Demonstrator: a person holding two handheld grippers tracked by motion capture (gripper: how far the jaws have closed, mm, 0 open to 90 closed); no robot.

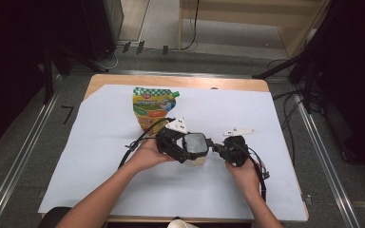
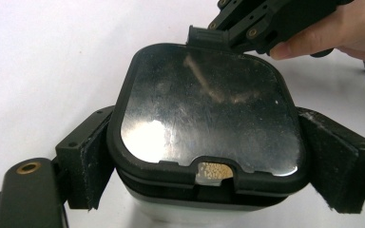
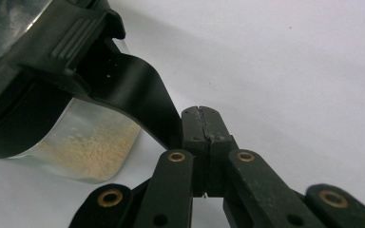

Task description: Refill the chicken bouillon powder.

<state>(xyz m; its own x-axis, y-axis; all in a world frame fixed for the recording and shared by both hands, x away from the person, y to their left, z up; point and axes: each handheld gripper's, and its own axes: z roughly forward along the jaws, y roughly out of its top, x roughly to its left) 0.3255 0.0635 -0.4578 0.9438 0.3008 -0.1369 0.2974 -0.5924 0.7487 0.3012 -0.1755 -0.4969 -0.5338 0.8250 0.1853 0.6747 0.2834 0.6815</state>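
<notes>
The clear plastic container with a black square lid (image 1: 195, 148), near the bench's front edge, is clamped by the left tool (image 2: 204, 166) for steadiness, while the right tool (image 3: 203, 124), clenched empty, is set against the lid's black latch (image 3: 138, 95), probably for opening.

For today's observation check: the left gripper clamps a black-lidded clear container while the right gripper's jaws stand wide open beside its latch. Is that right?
Not quite. The right gripper has its jaws shut together, as the right gripper view shows. The rest holds: the left gripper clamps the container, beside its latch.
</notes>
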